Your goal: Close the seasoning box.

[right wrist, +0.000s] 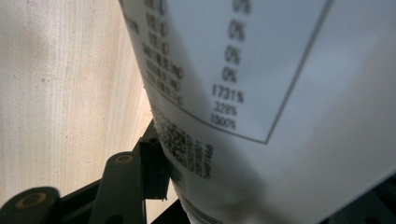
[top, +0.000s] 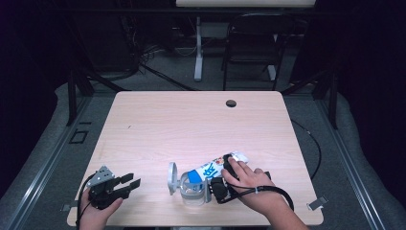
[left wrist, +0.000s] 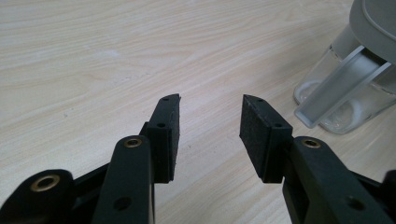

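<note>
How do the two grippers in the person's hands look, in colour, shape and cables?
Both are black. The left gripper carries a grey three-cornered plate on top, and its two jaws end in flat rectangular pads with a rough dark face; brass-coloured rivets sit at the joints. A black cable trails from each. On the right gripper, the cable loops round the wrist. The forearms are bare, without sleeves.

Light wooden table bearing clear jar.

Wide open tabletop from nine round to three o'clock, nothing on it but a small dark grommet at twelve. Down at six, the clear jar and tilted packet block the lane between left gripper and right hand.
</note>
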A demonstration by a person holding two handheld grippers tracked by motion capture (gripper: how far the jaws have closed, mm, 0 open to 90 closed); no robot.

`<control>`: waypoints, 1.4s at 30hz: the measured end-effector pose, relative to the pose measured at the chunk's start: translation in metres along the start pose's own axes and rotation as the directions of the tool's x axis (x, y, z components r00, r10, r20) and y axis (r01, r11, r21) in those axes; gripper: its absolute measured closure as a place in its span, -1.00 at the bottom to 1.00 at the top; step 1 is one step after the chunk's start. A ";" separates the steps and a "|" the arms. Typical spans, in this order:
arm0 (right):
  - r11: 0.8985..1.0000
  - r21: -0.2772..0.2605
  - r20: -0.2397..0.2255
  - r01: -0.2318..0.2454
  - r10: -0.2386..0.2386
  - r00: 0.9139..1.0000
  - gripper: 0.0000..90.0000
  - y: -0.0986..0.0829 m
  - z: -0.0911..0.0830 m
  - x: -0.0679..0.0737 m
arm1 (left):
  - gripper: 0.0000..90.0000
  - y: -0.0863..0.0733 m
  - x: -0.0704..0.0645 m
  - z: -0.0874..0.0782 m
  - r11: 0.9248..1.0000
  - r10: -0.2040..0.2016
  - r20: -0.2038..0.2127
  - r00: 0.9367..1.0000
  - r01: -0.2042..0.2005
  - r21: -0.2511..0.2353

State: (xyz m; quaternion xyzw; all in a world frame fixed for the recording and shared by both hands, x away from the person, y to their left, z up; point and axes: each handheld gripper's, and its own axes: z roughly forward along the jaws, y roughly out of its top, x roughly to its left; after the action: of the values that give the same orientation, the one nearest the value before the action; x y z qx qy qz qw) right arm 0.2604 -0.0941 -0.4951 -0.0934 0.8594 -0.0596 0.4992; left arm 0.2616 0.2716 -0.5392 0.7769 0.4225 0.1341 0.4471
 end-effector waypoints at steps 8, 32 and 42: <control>1.000 0.003 0.009 0.008 -0.008 1.000 0.10 0.000 -0.002 0.000 | 0.30 0.000 0.000 0.000 1.000 -0.003 -0.001 1.000 0.003 -0.004; 1.000 -0.005 0.030 0.027 -0.027 0.999 0.13 0.000 -0.004 0.000 | 0.30 0.000 0.000 0.000 1.000 -0.007 -0.002 1.000 0.007 -0.001; 1.000 -0.005 0.030 0.026 -0.026 0.999 0.13 0.001 -0.003 0.000 | 0.30 0.000 0.001 0.000 1.000 -0.005 -0.003 1.000 0.005 0.000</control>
State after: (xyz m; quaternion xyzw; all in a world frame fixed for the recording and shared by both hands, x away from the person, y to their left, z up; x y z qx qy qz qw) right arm 0.2573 -0.0936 -0.4938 -0.1068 0.8507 -0.0625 0.5109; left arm 0.2618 0.2721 -0.5395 0.7755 0.4252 0.1339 0.4471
